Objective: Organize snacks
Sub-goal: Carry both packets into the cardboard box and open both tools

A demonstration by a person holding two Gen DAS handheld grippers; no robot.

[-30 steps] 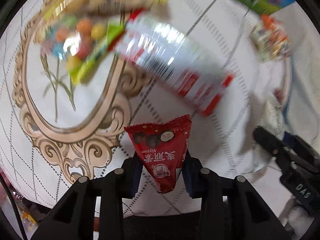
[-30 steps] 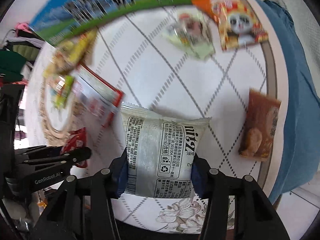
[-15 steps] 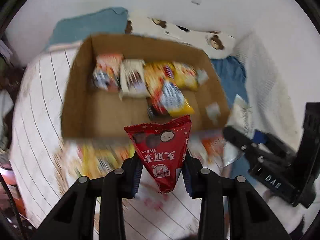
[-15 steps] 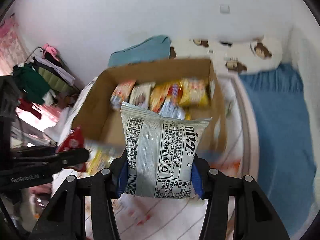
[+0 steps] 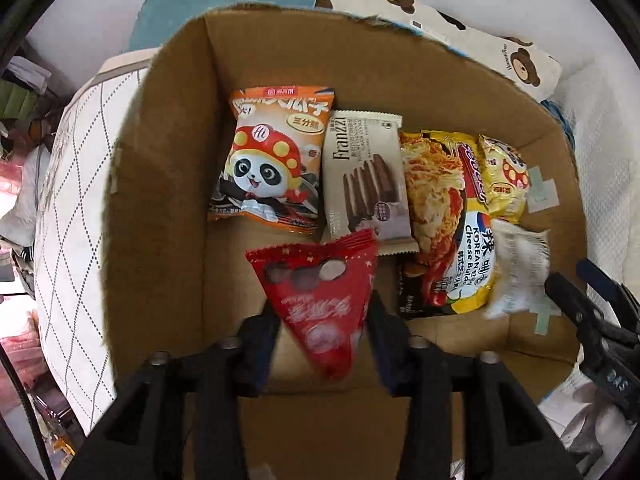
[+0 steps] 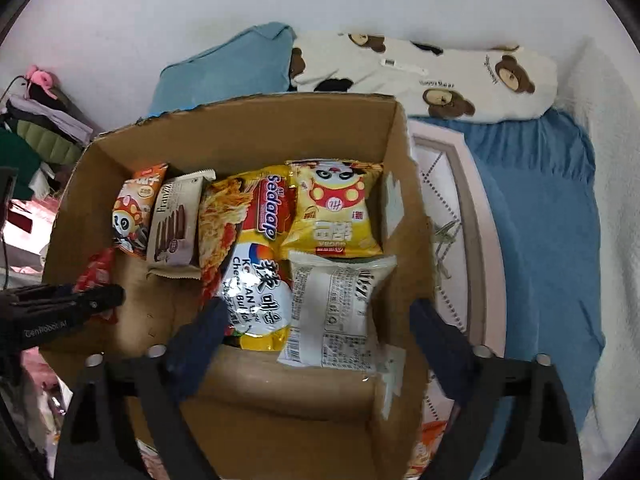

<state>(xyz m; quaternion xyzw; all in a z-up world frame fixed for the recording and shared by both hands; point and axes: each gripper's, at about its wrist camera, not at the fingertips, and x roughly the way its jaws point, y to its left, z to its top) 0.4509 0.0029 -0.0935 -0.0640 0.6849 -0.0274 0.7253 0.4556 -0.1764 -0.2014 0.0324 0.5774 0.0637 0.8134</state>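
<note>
Overhead, both claws hang above an open cardboard box [image 5: 160, 208].

Left claw [image 5: 322, 320]: jaws opening, red triangular packet [image 5: 320, 300] between them and blurred; whether the pads touch it cannot be told.

Right claw [image 6: 316, 320]: jaws opening, spread wide, clear of the white snack packet [image 6: 340, 312], which lies at the box's right side.

Already in the box, in a row by the far wall: orange panda packet [image 5: 272, 160], Franzzi wafer packet [image 5: 366, 184], yellow noodle packet [image 5: 444, 220], small yellow panda packet [image 6: 336, 212]. These crowd the far half; the near-left floor is bare.

Around the box: quilted white cover [image 5: 76, 208], blue blanket [image 6: 540, 220], bear-print pillow [image 6: 440, 76].
</note>
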